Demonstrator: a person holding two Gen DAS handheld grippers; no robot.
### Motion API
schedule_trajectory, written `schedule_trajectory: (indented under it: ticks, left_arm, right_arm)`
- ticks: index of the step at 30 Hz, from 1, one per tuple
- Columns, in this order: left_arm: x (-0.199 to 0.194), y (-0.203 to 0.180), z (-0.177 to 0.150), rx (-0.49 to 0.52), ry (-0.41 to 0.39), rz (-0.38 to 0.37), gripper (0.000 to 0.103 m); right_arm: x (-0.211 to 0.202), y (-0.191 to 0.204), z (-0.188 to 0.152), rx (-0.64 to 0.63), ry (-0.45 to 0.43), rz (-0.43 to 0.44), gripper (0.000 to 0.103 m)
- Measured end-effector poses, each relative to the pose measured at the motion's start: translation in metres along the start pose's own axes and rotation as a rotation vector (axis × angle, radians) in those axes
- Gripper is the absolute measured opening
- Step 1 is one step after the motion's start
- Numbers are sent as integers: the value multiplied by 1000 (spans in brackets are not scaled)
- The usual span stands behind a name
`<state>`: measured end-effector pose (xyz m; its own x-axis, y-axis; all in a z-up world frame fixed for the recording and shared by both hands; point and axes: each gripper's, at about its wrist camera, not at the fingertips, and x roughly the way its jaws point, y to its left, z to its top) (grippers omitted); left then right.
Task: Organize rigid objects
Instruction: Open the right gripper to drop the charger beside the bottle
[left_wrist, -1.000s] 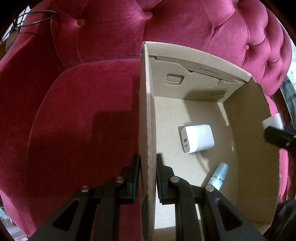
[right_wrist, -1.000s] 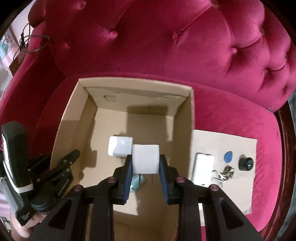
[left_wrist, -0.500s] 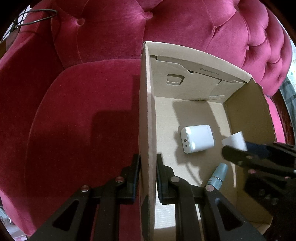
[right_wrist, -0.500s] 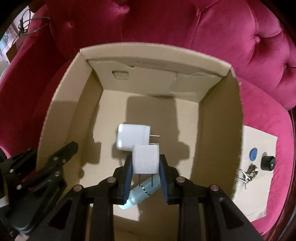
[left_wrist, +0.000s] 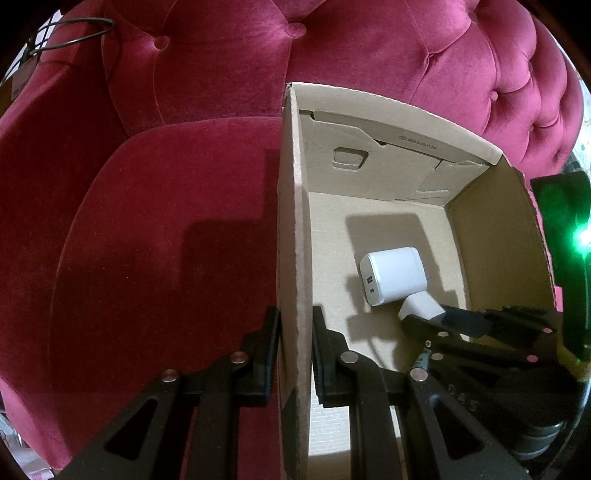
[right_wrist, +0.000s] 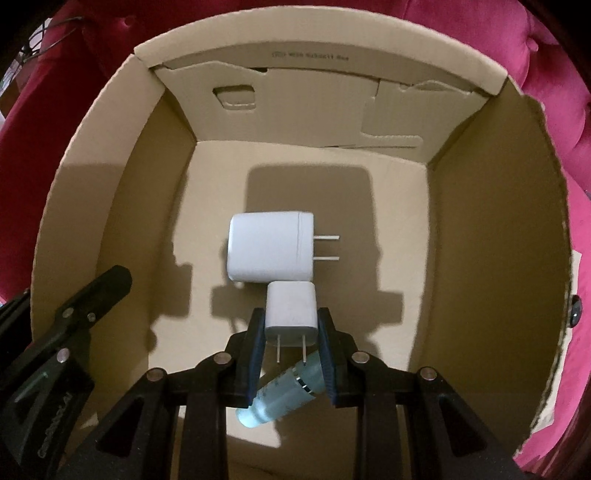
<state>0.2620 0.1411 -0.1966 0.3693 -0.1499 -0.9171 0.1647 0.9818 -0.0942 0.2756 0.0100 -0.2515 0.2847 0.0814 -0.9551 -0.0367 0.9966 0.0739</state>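
Right wrist view: my right gripper (right_wrist: 291, 332) clamps the small white charger (right_wrist: 291, 310) low inside the cardboard box (right_wrist: 498, 229), prongs toward me, above a pale blue bottle (right_wrist: 280, 395). Just beyond lies the large white charger (right_wrist: 269, 251). My left gripper (left_wrist: 295, 354) pinches the box's side wall — red sofa (left_wrist: 166, 221) behind.

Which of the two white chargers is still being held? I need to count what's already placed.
The smaller charger, clamped in the right gripper with prongs toward the camera. The larger charger lies free on the floor of the box.
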Motion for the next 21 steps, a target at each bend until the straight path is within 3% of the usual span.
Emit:
schedule_trajectory:
  ticks: [4, 9, 21]
  left_arm:
    - [0, 1, 0, -2, 0, -2, 17]
    - [0, -1, 0, 0, 0, 1, 17]
    - [0, 0, 1, 0, 1, 0, 17]
  right_arm:
    - [-1, -3, 1, 7, 0, 12, 30]
    - [-8, -6, -1, 10, -18, 13, 41]
    - [-43, -14, -2, 14, -79, 13, 45]
